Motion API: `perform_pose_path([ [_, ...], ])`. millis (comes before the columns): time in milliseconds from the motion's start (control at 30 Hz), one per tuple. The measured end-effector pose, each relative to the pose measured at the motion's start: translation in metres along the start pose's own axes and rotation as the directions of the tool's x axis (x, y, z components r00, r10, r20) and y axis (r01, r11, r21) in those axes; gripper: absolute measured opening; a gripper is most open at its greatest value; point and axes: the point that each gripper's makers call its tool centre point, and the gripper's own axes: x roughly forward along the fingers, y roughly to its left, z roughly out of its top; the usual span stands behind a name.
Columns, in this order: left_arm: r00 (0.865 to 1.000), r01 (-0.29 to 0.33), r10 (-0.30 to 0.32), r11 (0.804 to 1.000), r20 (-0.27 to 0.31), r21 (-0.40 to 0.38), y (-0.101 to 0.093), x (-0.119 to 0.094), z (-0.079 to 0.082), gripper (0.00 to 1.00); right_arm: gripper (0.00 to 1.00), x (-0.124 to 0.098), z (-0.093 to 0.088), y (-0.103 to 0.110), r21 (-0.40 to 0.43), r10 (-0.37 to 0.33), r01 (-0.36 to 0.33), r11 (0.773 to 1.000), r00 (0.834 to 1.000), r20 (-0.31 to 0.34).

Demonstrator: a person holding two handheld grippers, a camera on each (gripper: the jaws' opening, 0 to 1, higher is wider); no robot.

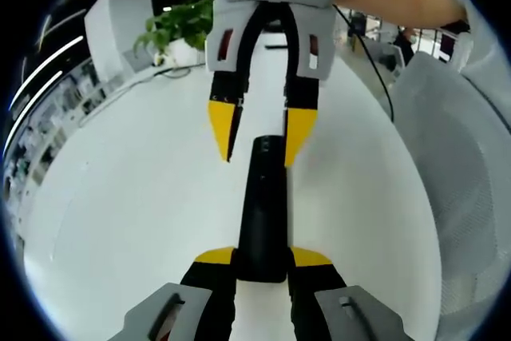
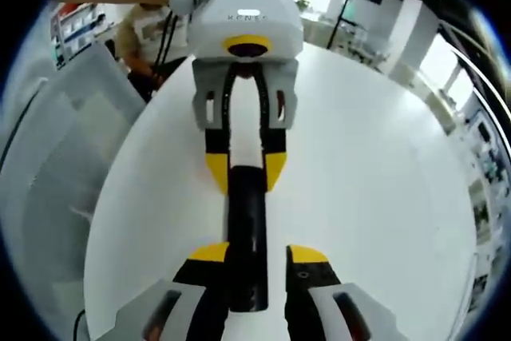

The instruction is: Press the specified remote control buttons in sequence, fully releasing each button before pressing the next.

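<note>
The black remote (image 1: 261, 213) lies lengthwise on the white table (image 1: 120, 221), its near end clamped between the yellow tips of the left hand-held gripper (image 1: 262, 259). From 12 o'clock in the left gripper view, the right hand-held gripper (image 1: 262, 137) reaches in, jaws parted and straddling the remote's far end. No button looks pressed, so this reads as lining up for a press. Next, one tip probably has to settle onto the target button, push straight down, then lift fully clear.
</note>
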Motion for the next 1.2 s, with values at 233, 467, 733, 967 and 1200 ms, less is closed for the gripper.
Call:
perform_pose_path([
  [233, 1.0, -0.004, 0.004, 1.0, 0.003, -0.002, 0.0, 0.0, 0.0, 0.24, 0.24, -0.003, -0.007, 0.002, 0.005, 0.004, -0.004, 1.0, 1.0, -0.001],
  [467, 1.0, -0.008, 0.008, 1.0, 0.007, -0.003, 0.001, 0.0, -0.001, 0.24, 0.25, -0.004, -0.018, 0.003, 0.019, 0.007, -0.007, 1.0, 1.0, -0.009],
  [733, 1.0, -0.008, 0.008, 1.0, 0.007, -0.002, 0.002, 0.0, -0.002, 0.24, 0.26, -0.004, -0.028, 0.004, 0.034, 0.013, -0.012, 0.999, 1.0, -0.018],
  [967, 1.0, -0.007, 0.007, 1.0, 0.007, -0.001, 0.002, 0.0, -0.002, 0.24, 0.26, -0.002, -0.036, 0.005, 0.04, 0.02, -0.018, 0.999, 0.999, -0.03],
  [1200, 1.0, -0.007, 0.007, 1.0, 0.007, -0.002, 0.001, 0.0, -0.002, 0.24, 0.25, 0.0, -0.041, 0.004, 0.052, 0.021, -0.02, 0.998, 0.999, -0.035],
])
